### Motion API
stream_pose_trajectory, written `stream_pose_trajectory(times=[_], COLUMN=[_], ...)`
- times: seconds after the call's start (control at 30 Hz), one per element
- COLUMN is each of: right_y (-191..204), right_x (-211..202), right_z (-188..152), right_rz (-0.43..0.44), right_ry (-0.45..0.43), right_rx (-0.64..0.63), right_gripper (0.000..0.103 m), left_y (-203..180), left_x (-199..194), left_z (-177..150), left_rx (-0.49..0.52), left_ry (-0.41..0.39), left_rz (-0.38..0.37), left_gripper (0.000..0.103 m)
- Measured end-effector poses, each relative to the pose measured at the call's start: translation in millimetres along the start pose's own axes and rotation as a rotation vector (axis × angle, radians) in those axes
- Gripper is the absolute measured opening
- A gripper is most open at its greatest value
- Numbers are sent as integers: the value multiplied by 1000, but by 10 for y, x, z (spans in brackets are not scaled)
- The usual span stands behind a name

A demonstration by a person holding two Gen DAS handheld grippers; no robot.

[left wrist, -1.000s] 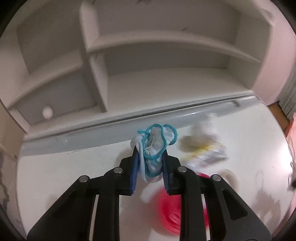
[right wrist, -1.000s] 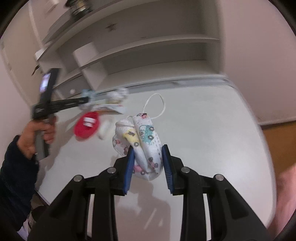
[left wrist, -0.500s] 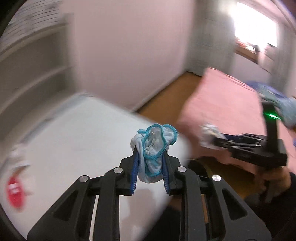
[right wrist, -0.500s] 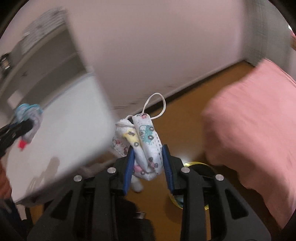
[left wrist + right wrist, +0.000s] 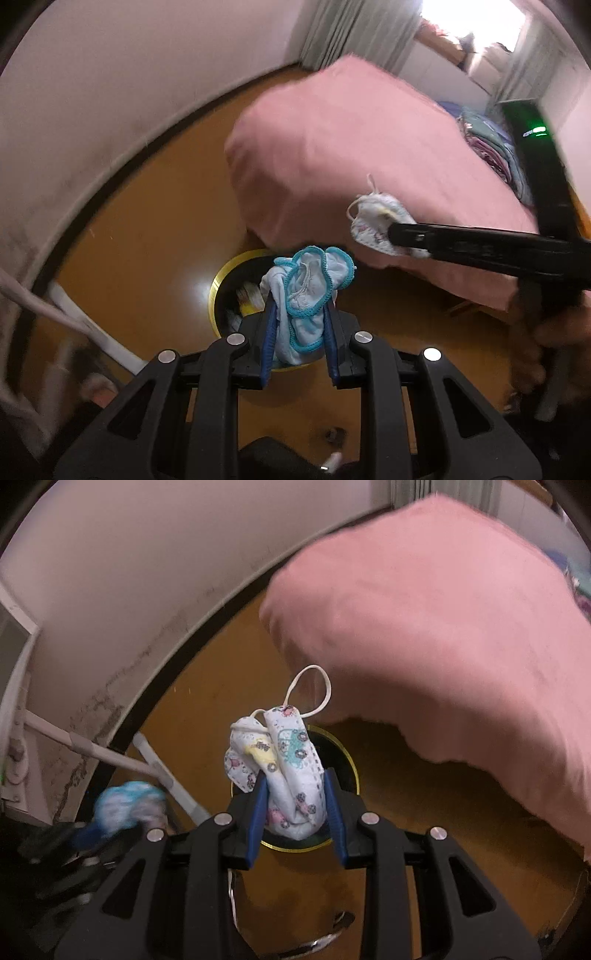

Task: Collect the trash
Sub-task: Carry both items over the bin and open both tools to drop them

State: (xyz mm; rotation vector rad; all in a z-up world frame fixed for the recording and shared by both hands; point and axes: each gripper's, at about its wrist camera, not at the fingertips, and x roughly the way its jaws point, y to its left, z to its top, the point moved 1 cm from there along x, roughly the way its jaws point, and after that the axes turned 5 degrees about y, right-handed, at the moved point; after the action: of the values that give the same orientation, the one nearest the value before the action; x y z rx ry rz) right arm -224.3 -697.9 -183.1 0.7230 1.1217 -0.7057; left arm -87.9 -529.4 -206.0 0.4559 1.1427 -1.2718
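Both grippers tilted steeply down over bin (image 5: 221,280): left gripper (image 5: 300,341) clamps blue-trimmed mask (image 5: 308,291), right gripper (image 5: 295,812) patterned mask (image 5: 284,760).

A bedroom seen from above, slightly blurred. A glossy orange-brown wooden floor (image 5: 155,258) fills the middle, with a bright glare spot near the centre. A pale wall (image 5: 129,74) with a dark skirting line curves from 9 o'clock to 12 o'clock. A bed with a pink cover (image 5: 351,147) spreads from the centre toward 2 o'clock, folded fabrics (image 5: 491,144) piled on it. Grey-green curtains (image 5: 354,33) hang at 12 o'clock beside a bright window (image 5: 472,14). White furniture legs (image 5: 92,751) stand at 8 o'clock.
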Motion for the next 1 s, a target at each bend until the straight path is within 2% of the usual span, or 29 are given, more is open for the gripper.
stream_pose_trajectory(times=[0.1, 0.2, 0.27, 0.4, 0.53, 0.57, 0.63, 0.73, 0.87, 1.0], right_y=[14, 78, 126, 150, 134, 137, 141, 125, 118, 126], right_x=[207, 297, 314, 383, 407, 413, 430, 425, 428, 413], right_z=[14, 39, 3, -2, 19, 11, 12, 8, 7, 12], right_rz=[-6, 6, 4, 7, 2, 1, 0, -1, 6, 4], right_ry=[62, 91, 102, 128, 130, 131, 132, 127, 124, 112], right_rx=[-9, -20, -32, -31, -19, -18, -17, -10, -6, -10], right_gripper=[30, 30, 30, 31, 31, 31, 31, 32, 34, 44], left_y=[99, 229, 206, 209, 191, 186, 190, 194, 178, 164], left_x=[427, 561, 693, 632, 670, 649, 636, 612, 609, 605], left_z=[-7, -147, -114, -133, -176, -194, -200, -205, -209, -211], left_rx=[-23, -48, -63, -81, -91, -94, -96, -98, -94, -92], left_ry=[26, 53, 73, 39, 47, 50, 49, 32, 32, 33], left_rz=[20, 31, 28, 20, -6, -10, -6, -8, -9, -4], left_gripper=[22, 22, 22, 26, 30, 31, 46, 58, 61, 64])
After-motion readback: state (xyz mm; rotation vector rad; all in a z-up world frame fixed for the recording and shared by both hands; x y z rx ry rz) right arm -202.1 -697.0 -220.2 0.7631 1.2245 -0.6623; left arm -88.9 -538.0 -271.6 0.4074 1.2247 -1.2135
